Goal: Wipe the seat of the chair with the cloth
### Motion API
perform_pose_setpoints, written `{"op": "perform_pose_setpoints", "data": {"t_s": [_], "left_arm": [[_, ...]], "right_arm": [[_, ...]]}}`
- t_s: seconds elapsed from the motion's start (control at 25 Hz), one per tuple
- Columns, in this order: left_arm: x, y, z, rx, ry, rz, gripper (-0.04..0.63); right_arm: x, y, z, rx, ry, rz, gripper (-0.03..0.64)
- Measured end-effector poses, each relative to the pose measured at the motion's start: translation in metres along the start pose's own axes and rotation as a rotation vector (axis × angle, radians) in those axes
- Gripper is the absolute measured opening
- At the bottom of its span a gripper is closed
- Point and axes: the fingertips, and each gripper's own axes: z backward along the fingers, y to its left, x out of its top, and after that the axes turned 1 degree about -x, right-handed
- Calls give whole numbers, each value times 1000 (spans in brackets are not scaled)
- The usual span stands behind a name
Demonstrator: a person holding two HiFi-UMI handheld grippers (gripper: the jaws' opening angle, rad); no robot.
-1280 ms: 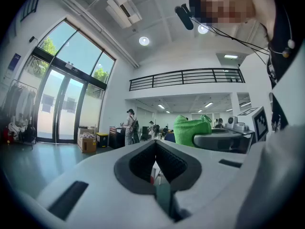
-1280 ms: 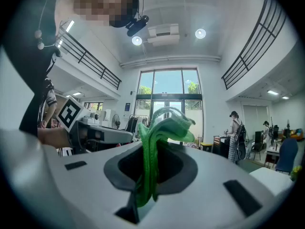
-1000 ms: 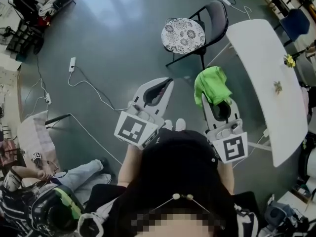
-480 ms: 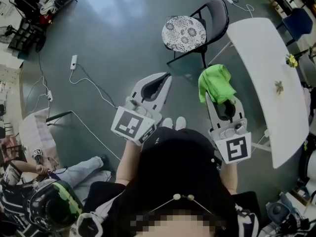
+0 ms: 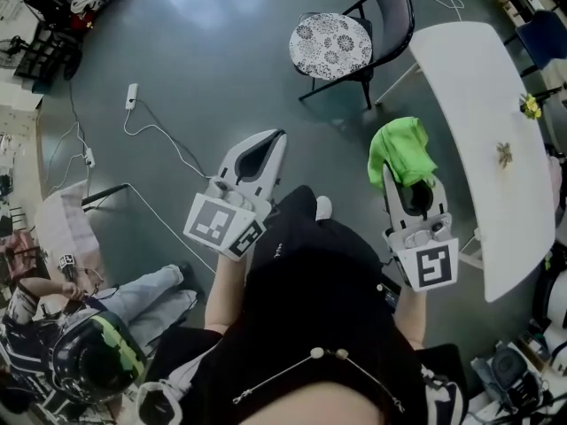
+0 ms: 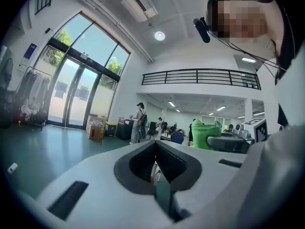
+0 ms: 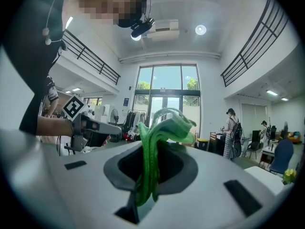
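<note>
Seen from the head view, the person has taken a step since a second ago: one dark trouser leg now swings forward over the shoes, and the two grippers have drifted wider apart. The black folding chair (image 5: pixel 390 16) with its round, flower-patterned seat cushion (image 5: pixel 330 46) stands across the grey-green floor (image 5: pixel 204 60), still well apart from both tools, beside the long white table (image 5: pixel 478 104). The bright green cloth (image 5: pixel 401 151) bunches over the nose of the right gripper (image 5: pixel 404 177). The left gripper (image 5: pixel 273 140) points toward the chair with nothing on it.

In the left gripper view, the left gripper (image 6: pixel 155 147) has its dark pads pressed together with nothing between them. The cloth (image 6: pixel 206 135) shows off to the side.

In the right gripper view, the right gripper (image 7: pixel 153 149) is clamped tight on the cloth (image 7: pixel 167 125), whose folds rise above the jaws and hang down through them.

To my eye this is the walk-up: wiping has not begun, and the cloth needs carrying over to the seat.
</note>
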Motion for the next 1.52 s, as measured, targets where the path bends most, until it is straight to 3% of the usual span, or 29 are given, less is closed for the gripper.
{"op": "perform_pose_setpoints", "data": {"t_s": [0.28, 0.52, 0.72, 1.0, 1.32, 1.52], "left_arm": [[-6, 25, -16, 9, 6, 43, 5], [-9, 71, -63, -15, 1, 65, 5], [0, 145, -126, -4, 9, 51, 5], [28, 245, -193, -1, 22, 33, 5], [29, 320, -260, -13, 70, 34, 4], [12, 344, -299, 33, 99, 76, 5]], "right_arm": [[-8, -12, -16, -30, 26, 15, 58], [-18, -41, -62, -69, 62, 69, 58], [-22, -82, -143, -79, 75, 90, 58], [-29, -133, -282, -78, 144, 199, 58], [-87, -177, -399, -1, 391, 487, 58], [-141, -202, -449, 101, 450, 477, 57]]}}
